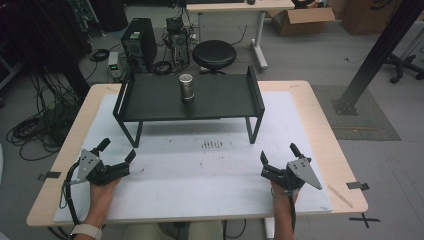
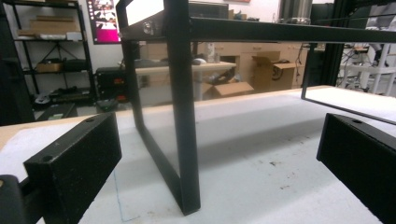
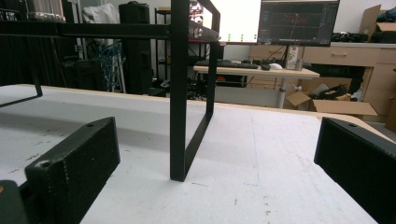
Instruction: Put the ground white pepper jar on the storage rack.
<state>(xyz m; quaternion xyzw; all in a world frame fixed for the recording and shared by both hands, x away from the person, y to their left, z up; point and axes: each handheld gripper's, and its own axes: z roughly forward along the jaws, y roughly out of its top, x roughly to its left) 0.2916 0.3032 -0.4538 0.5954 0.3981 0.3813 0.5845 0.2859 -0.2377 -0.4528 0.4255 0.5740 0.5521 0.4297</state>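
1. A black metal stand (image 1: 150, 97) sits toward the table's (image 1: 320, 125) far edge, on a white mat (image 1: 210, 175).
2. A metal cylinder (image 1: 186, 87) stands upright mid-shelf on the stand.
3. The left gripper (image 1: 119, 153) rests near the front left corner, jaws spread, holding nothing.
4. The right gripper (image 1: 278, 152) rests near the front right corner, jaws likewise apart and empty.

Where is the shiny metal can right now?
In the high view, the metal can stands upright on top of the black shelf, near its middle, far across the table from both grippers.
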